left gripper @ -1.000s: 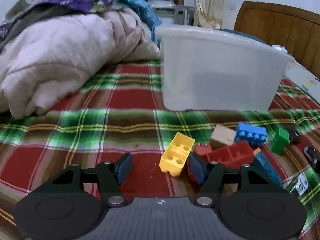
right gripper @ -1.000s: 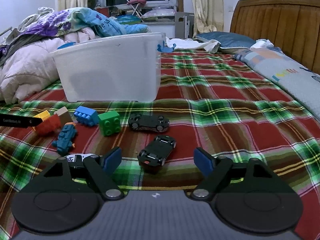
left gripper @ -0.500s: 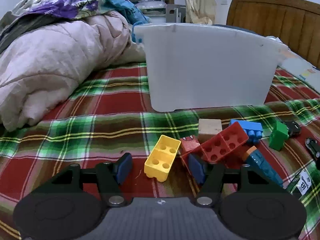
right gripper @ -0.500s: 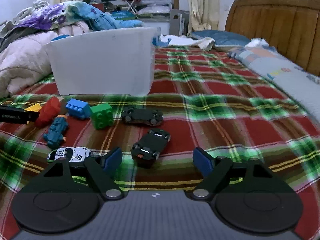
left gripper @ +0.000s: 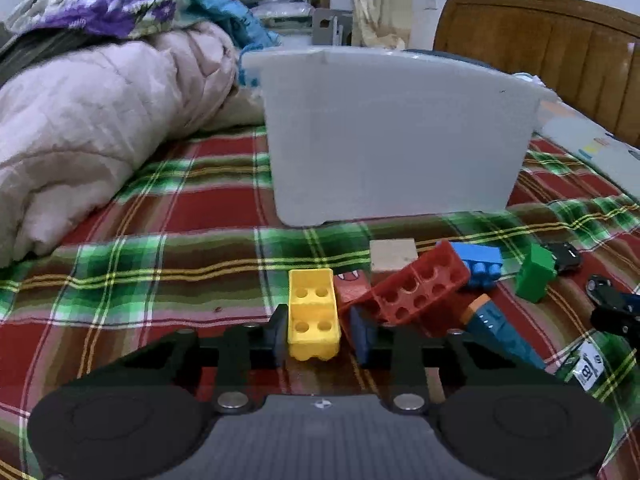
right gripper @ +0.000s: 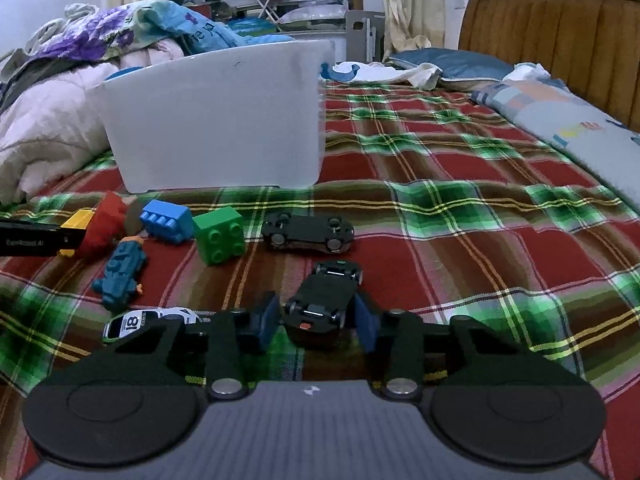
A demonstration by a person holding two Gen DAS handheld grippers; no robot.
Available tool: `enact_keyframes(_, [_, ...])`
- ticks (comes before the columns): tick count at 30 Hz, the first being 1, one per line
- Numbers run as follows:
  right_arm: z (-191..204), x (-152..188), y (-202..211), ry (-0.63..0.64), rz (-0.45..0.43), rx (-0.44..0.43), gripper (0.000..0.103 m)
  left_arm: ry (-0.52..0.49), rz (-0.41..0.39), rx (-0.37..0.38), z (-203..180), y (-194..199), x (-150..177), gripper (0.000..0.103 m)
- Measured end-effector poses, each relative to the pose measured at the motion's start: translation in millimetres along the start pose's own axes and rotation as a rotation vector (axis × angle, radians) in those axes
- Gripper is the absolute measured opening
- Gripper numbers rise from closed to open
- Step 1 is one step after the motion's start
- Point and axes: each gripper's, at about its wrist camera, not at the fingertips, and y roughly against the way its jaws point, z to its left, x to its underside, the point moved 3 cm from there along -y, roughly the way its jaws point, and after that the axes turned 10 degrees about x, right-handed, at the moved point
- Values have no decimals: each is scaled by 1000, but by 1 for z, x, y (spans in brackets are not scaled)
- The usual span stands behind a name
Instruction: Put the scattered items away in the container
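Observation:
A yellow brick (left gripper: 314, 312) lies on the plaid bedspread between the pads of my left gripper (left gripper: 320, 332), whose jaws are closing onto its sides. Right of it are a tilted red brick (left gripper: 416, 292), a wooden block (left gripper: 392, 254), a blue brick (left gripper: 478, 264), a green brick (left gripper: 534, 274) and a teal toy (left gripper: 500, 332). My right gripper (right gripper: 316, 312) is closing on a black toy car (right gripper: 324, 296), with its pads against the car's flanks. A second black car (right gripper: 308, 232) and a white car marked 18 (right gripper: 140, 320) lie nearby. The white container (left gripper: 392, 136) stands behind the toys.
A bunched pink quilt (left gripper: 100, 120) rises at the left of the bed. A wooden headboard (left gripper: 540, 40) and a pale pillow (right gripper: 560, 112) are at the right. Open plaid bedspread (right gripper: 480, 216) stretches to the right of the container (right gripper: 216, 120).
Both pairs of jaws have narrowed from wide apart to the sides of the yellow brick and the black car. The yellow brick now sits square between the left pads.

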Motion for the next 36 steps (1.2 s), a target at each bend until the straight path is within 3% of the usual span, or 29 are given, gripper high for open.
enact_keyframes(5, [0,0,1,1,2,10,52,3,-10,9,-2,4,3,35])
enact_keyframes(10, [-2,-1,1,-20,5,-21,38,35,-14,10,3,2,0,33])
enact_keyframes(20, [-2,-6,17,-23,-54,-43,36,38,-93,-22,1,33,-4,32])
enact_keyframes(26, [-2,-6,17,-23,-52,-52,36,75,-58,-7,7,34,5,33])
enact_keyframes(28, [-2,-5,17,-21,-49,-52,36,67,-25,-5,6,27,11,39])
enact_keyframes(36, [-2,-4,18,-19,-49,-53,36,66,-15,-23,8,21,19,36])
